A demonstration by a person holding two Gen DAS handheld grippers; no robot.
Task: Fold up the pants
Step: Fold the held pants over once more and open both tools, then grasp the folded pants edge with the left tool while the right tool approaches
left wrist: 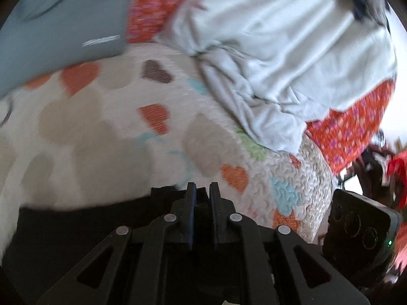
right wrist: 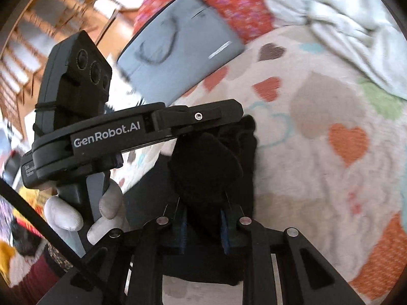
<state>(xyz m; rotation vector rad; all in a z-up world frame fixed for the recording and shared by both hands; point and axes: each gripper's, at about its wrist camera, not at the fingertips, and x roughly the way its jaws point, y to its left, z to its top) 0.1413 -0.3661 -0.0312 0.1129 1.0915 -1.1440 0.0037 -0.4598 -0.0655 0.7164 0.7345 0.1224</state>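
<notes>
The pants are black cloth. In the left wrist view they point(left wrist: 76, 218) hang below and to the left of my left gripper point(left wrist: 202, 190), whose fingers are shut on a fold of them just above the heart-patterned quilt point(left wrist: 106, 127). In the right wrist view a thick bunch of the black pants point(right wrist: 203, 167) fills the space between the fingers of my right gripper point(right wrist: 203, 218), which is shut on it. The left gripper's body point(right wrist: 142, 129) crosses that view from the left, its tip touching the same cloth.
A folded grey garment point(left wrist: 58, 20) lies at the far left of the quilt, on a red flowered cloth point(left wrist: 157, 5). A rumpled pale sheet point(left wrist: 279, 50) covers the far right. Wooden chairs point(right wrist: 51, 15) stand beyond the bed.
</notes>
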